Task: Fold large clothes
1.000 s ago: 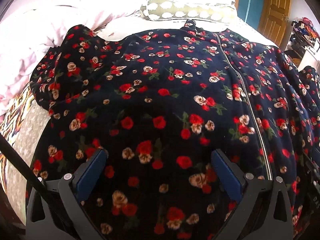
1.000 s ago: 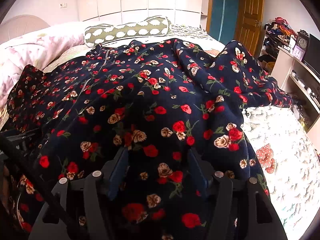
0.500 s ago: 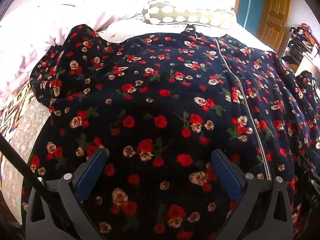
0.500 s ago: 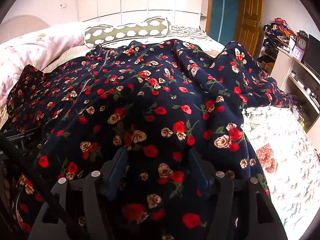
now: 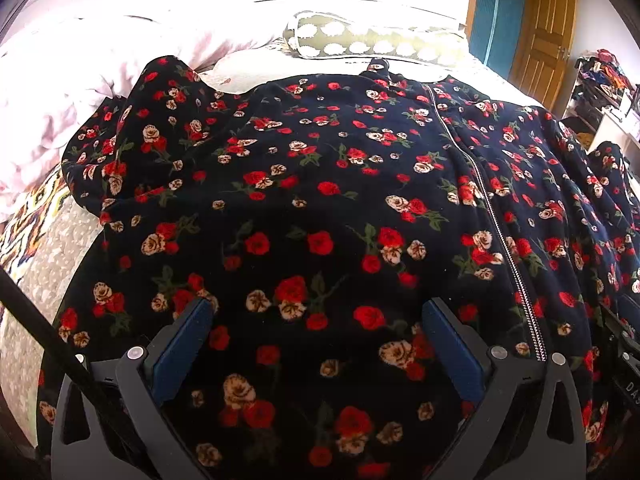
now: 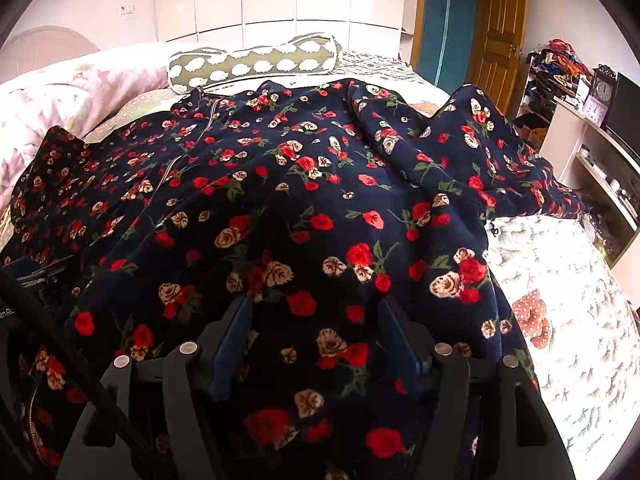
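Observation:
A large navy garment with red and cream roses (image 5: 340,200) lies spread over the bed, zipper (image 5: 492,216) running down its front. It also fills the right wrist view (image 6: 304,208). My left gripper (image 5: 318,312) is open, its blue pads wide apart over the hem area left of the zipper. My right gripper (image 6: 316,316) is open with a narrower gap, and the cloth bulges up between its fingers. A sleeve (image 6: 496,160) lies bunched at the right; the other sleeve (image 5: 128,148) lies at the left.
A green bolster pillow with white pattern (image 6: 252,64) lies at the head of the bed. A pink quilt (image 6: 60,96) is piled at the left. The pale bedspread (image 6: 560,320) shows at the right. Shelves with a clock (image 6: 604,88) and a wooden door (image 6: 496,28) stand beyond.
The left gripper has shifted slightly, so the garment sits a little lower and nearer in its view. The right wrist view is almost unchanged. Both grippers keep the same opening.

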`<state>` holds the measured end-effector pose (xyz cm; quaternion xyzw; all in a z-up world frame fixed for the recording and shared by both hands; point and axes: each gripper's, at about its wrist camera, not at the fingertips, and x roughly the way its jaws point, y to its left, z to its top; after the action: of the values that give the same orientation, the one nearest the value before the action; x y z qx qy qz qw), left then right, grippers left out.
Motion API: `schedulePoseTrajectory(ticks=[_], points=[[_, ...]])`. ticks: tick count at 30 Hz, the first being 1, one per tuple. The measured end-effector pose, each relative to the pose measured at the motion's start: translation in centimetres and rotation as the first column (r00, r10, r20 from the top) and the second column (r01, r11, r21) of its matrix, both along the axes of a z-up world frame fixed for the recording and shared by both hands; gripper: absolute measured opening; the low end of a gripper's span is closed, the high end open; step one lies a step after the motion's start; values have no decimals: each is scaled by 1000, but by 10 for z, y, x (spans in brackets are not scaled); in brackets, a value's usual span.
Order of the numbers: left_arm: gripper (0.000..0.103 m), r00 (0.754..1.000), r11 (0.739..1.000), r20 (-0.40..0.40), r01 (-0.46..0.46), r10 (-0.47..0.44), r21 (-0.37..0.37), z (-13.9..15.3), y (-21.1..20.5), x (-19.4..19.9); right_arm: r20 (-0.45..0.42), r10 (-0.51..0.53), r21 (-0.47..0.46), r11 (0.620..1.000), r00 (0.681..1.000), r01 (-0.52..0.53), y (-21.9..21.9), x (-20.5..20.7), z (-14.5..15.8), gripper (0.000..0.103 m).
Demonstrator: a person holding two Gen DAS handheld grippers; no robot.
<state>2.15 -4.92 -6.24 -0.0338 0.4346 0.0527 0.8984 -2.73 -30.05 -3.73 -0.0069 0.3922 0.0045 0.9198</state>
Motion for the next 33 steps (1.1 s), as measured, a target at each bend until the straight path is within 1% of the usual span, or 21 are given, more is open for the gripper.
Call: schedulePoseTrajectory(ticks=[11,33], points=[[103,1000,1000,1,0,0,9,0,-2,-1,0,-4,-10,1000,1000,4,2,1,-1,71],[103,1000,1000,0,-1,1,5,-1,-5,0,1,-3,-11,1000,1000,3,2,1,-1,72]])
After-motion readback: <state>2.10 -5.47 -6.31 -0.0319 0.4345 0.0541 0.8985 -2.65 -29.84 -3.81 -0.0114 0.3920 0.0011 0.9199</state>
